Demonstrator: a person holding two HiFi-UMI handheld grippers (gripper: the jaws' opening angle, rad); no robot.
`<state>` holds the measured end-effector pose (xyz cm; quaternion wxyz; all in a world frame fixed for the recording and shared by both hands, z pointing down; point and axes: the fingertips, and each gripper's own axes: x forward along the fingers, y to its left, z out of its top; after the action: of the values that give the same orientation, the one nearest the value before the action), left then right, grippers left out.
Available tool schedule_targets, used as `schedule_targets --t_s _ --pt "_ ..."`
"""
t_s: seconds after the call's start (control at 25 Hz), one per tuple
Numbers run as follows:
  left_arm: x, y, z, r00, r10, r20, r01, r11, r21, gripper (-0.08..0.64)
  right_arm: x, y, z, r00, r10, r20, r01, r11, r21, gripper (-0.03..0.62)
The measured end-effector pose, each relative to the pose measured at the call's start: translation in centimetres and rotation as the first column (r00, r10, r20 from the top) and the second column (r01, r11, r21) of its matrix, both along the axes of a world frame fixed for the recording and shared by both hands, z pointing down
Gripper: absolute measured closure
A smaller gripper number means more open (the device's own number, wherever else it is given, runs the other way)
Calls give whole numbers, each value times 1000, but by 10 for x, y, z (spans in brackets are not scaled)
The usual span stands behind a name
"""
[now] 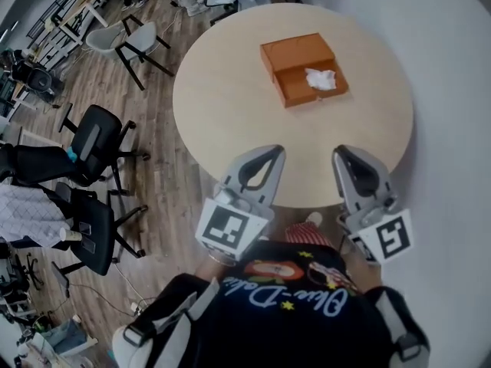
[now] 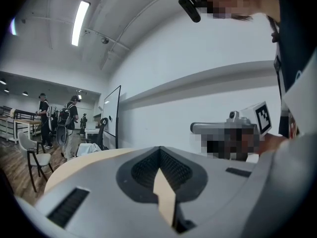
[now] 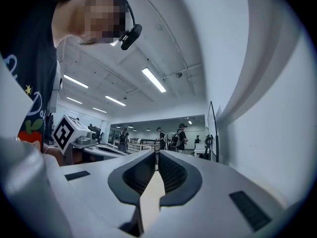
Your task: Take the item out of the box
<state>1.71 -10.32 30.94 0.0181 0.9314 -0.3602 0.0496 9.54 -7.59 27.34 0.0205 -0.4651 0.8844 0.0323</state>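
An orange box [image 1: 294, 53] lies open on the far part of the round beige table [image 1: 230, 90]. A crumpled white item [image 1: 321, 78] rests in its lower half. My left gripper [image 1: 273, 152] and right gripper [image 1: 341, 154] hover side by side over the table's near edge, well short of the box. Both point towards it. In the left gripper view the left gripper [image 2: 159, 150] has its jaws closed together with nothing between them. The right gripper [image 3: 157, 155] in its own view is likewise shut and empty. The box does not show in either gripper view.
Black office chairs [image 1: 93, 139] and a white chair [image 1: 116, 37] stand on the wooden floor left of the table. A white wall runs along the right. Several people [image 2: 43, 114] stand far off in the room, beside a whiteboard [image 2: 112, 114].
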Motion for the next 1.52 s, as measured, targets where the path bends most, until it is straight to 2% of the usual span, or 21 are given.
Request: schedule_targets --t_s 0.32,0.64,0.96,1.16,1.52 --pt "34 -24 -9 997 -69 16 69 998 14 575 35 -28 -7 997 -76 7 76 997 5 594" --pt "48 -42 -5 985 -168 32 168 986 9 575 53 -50 -2 986 -169 8 169 986 2 594" --pt "81 -49 4 981 -187 45 187 982 1 575 86 -65 11 981 -192 -4 192 981 -21 594" --pt "72 -50 2 974 -222 38 223 974 -31 575 82 -68 8 978 -206 11 206 978 -32 592" --pt "60 -75 11 964 -263 46 265 963 -40 575 81 -99 23 977 -213 -3 213 975 -65 574"
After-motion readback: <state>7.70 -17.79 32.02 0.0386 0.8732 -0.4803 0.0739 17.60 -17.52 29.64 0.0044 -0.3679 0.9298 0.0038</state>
